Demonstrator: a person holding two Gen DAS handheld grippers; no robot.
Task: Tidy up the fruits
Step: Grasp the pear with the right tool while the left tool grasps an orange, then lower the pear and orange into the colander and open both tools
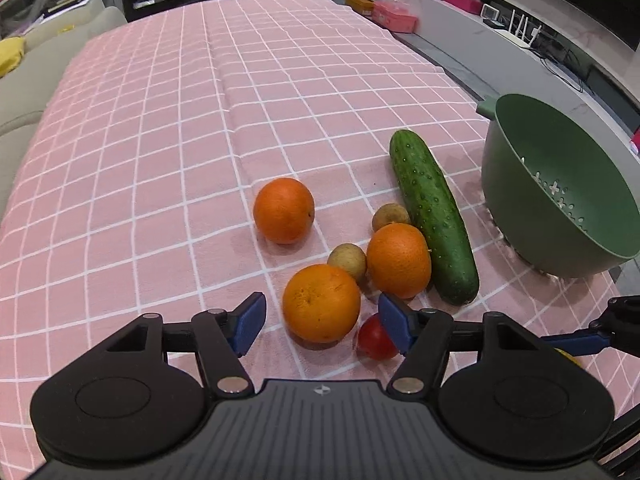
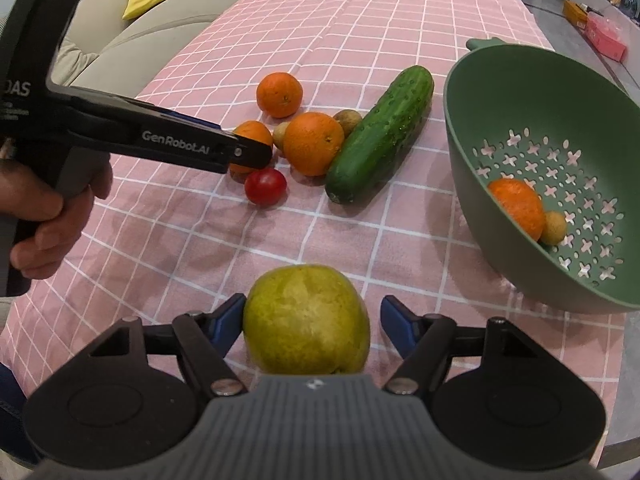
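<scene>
Yellow-green and blemished, a pear-like fruit [image 2: 306,322] sits nearest the right gripper [image 2: 313,322], between its blue pads: the left pad meets the skin, the right one shows a sliver of cloth beside the fruit, so I judge the grasp not yet closed. Over at the cluster, the left gripper [image 1: 322,322] brackets the nearest orange [image 1: 321,303] with a clear gap on both sides, so its fingers are released and holding nothing; a small red tomato [image 1: 374,338] lies just by its right pad. Past that orange come two small brown fruits [image 1: 347,260], too small to name for certain, then a second orange [image 1: 399,258] touching the cucumber [image 1: 434,218], and a third orange [image 1: 283,210] standing a little apart on the pink checked tablecloth [image 1: 160,140]. Farther right sits the green colander [image 2: 480,128], which already holds one orange [image 2: 518,208] and one small brown fruit [image 2: 554,227] against its perforated wall. By my reading the sorting is at an early stage: two pieces are in, while three oranges, two small brown fruits, the tomato and the pear-like fruit are left on the cloth. Whether the cucumber belongs in the colander the task does not say. Both grippers look poised to lift their next piece.
</scene>
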